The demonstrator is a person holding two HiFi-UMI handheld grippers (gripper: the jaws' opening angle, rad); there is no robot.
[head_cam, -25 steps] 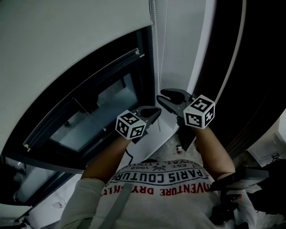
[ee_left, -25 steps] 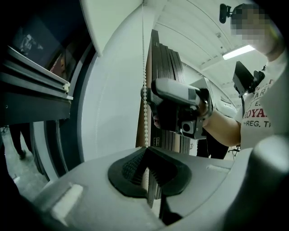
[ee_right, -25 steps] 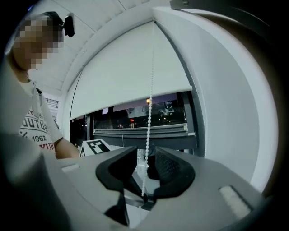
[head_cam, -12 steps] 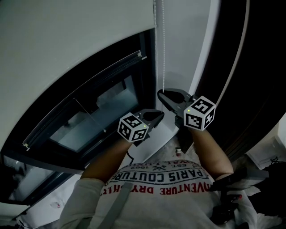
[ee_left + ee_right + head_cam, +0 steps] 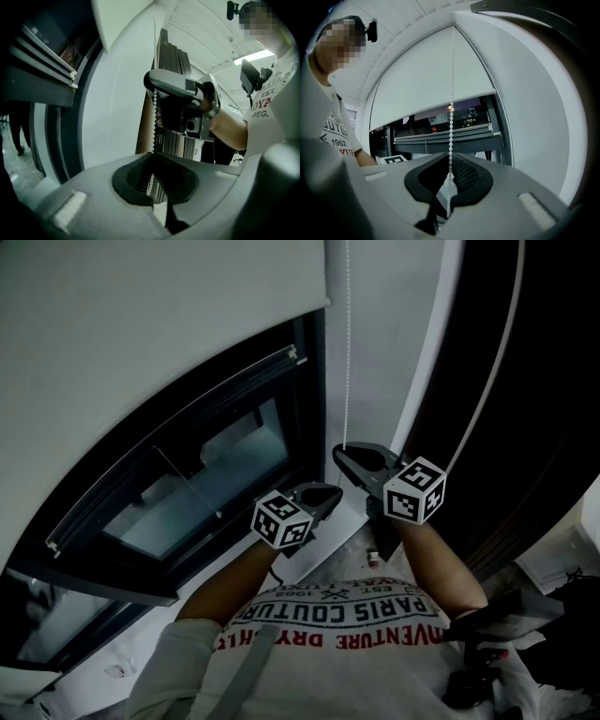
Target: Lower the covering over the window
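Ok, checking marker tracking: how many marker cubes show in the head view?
2. One cube sits on the left gripper, nearer the window; the other cube on the right gripper, whose jaws have just been closing on the bead chain. None seems hidden.

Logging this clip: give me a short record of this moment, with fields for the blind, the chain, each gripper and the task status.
covering: white roller blind, partly down; lower part of the window uncovered
cord: bead chain, hanging right of the window in the head view
left gripper: shut on the bead chain, the lower grip
right gripper: jaws have just been closing, bead chain between them, now clamped above the left
task status: not finished
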